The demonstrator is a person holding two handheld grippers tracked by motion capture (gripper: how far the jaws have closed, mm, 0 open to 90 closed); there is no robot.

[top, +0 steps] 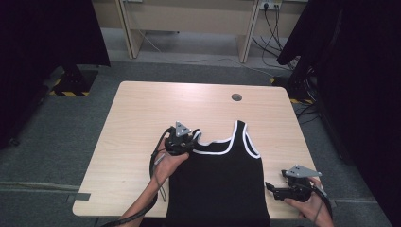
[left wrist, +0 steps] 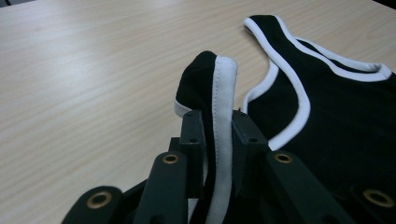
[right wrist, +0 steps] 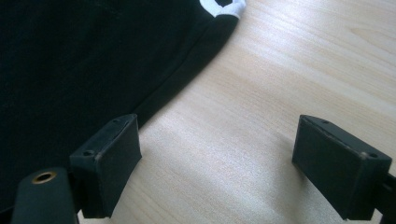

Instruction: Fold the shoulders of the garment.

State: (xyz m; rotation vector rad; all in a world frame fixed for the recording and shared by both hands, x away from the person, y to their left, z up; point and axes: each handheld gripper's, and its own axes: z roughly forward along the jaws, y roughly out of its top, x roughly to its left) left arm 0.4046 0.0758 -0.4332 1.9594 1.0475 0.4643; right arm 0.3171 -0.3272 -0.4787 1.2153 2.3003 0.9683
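A: High view. What do we see?
B: We see a black tank top [top: 217,182] with white trim lying flat on the tabletop [top: 142,118], its hem at the near edge. The left hand-held gripper [top: 193,135] meets its left shoulder strap; the right hand-held gripper [top: 270,187] sits just beside its right side.

A: Left gripper view?
B: We find the jaws clamped on the strap [left wrist: 219,93], which stands up between them.

A: Right gripper view?
B: We see the jaws spread wide and holding nothing, over bare wood by the garment's side seam [right wrist: 187,74].
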